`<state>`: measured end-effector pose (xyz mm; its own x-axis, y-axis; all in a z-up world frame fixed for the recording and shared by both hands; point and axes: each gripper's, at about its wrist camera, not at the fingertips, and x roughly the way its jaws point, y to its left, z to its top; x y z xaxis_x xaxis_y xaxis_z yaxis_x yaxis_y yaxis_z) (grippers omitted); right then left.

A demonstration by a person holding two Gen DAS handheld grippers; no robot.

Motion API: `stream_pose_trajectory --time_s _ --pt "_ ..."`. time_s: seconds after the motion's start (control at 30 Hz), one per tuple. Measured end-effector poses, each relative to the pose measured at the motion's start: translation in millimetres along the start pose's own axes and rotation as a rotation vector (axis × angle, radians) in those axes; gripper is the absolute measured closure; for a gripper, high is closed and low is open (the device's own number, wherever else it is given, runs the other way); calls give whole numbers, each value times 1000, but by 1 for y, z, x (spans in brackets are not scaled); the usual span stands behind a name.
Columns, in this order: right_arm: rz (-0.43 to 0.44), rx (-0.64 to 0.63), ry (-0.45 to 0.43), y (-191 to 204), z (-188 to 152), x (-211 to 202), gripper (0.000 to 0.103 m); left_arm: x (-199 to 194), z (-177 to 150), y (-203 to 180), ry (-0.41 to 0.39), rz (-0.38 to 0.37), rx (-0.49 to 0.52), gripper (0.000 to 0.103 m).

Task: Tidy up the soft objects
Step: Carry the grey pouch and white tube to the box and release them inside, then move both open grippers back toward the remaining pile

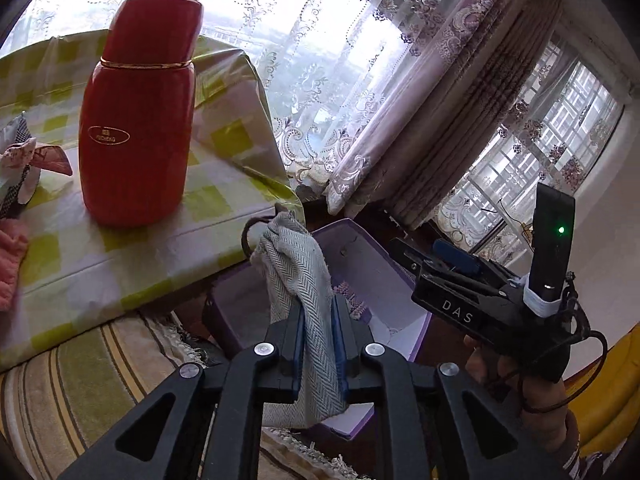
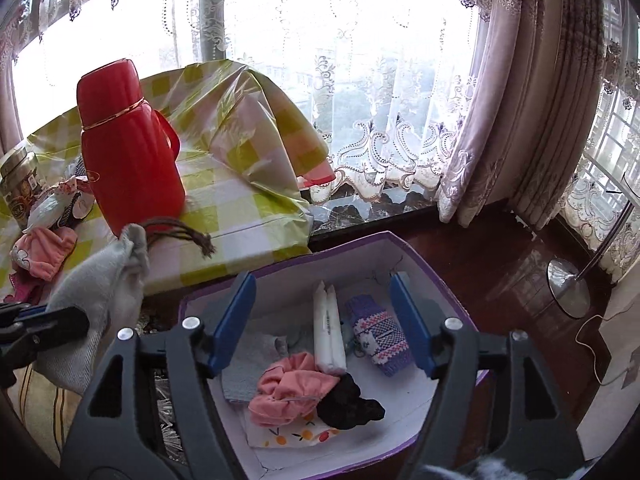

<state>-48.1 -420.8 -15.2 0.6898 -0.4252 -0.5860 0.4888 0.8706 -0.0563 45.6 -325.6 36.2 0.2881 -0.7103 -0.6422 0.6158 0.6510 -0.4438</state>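
My left gripper (image 1: 316, 312) is shut on a grey herringbone drawstring pouch (image 1: 298, 272) and holds it in the air over the near left edge of a purple box (image 1: 400, 332). The pouch also shows in the right wrist view (image 2: 100, 292), left of the box (image 2: 404, 248). My right gripper (image 2: 324, 316) is open and empty above the box. In the box lie a pink cloth (image 2: 292, 392), a black cloth (image 2: 348, 404), a white roll (image 2: 329, 332), a purple knitted pouch (image 2: 380, 336) and a fruit-print cloth (image 2: 292, 436).
A red thermos (image 2: 128, 152) stands on a table with a green checked cover (image 2: 248, 216). Pink and patterned cloths (image 2: 40, 252) and a tin (image 2: 18, 188) lie at its left. Curtains (image 2: 520, 100), a window ledge and a lamp base (image 2: 568, 288) are behind. A striped rug (image 1: 72, 392) is below.
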Motion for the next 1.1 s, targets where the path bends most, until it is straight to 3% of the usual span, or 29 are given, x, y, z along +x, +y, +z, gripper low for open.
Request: stream_pose_trajectory --time_s 0.03,0.1,0.17,0.33,0.4,0.5,0.6,0.67,0.8,0.9,0.97,1.1 --pt "-8 -2 5 -1 0 0 23 1 -2 -1 6 2 5 73" --pt "-18 -4 0 0 0 0 20 -3 -4 -1 -2 14 13 49" --pt "-32 -9 -3 2 -2 -1 19 -11 -4 2 -28 29 22 42" --pt "-30 -24 -16 10 -1 -5 17 -30 -3 2 -72 127 71 39" --pt "-36 -28 -28 14 2 -8 13 -39 -5 7 -83 190 82 33" --pt "-34 -42 -37 23 4 -13 10 -50 -10 19 -93 328 94 32" --pt "-21 -56 -49 36 5 -17 8 -65 -17 30 -124 402 132 32" --pt "-12 -83 -63 48 5 -20 8 -76 -19 42 -127 423 108 32" --pt "-15 -137 -110 73 3 -28 7 -111 -27 68 -196 370 44 31" --pt "65 -169 -131 88 0 -34 7 -132 -32 90 -197 432 -4 30" --pt "184 -186 -98 101 -4 -33 7 -142 -37 106 -180 469 -45 30" --pt "263 -218 -59 120 -11 -30 7 -165 -52 143 -177 496 -173 31"
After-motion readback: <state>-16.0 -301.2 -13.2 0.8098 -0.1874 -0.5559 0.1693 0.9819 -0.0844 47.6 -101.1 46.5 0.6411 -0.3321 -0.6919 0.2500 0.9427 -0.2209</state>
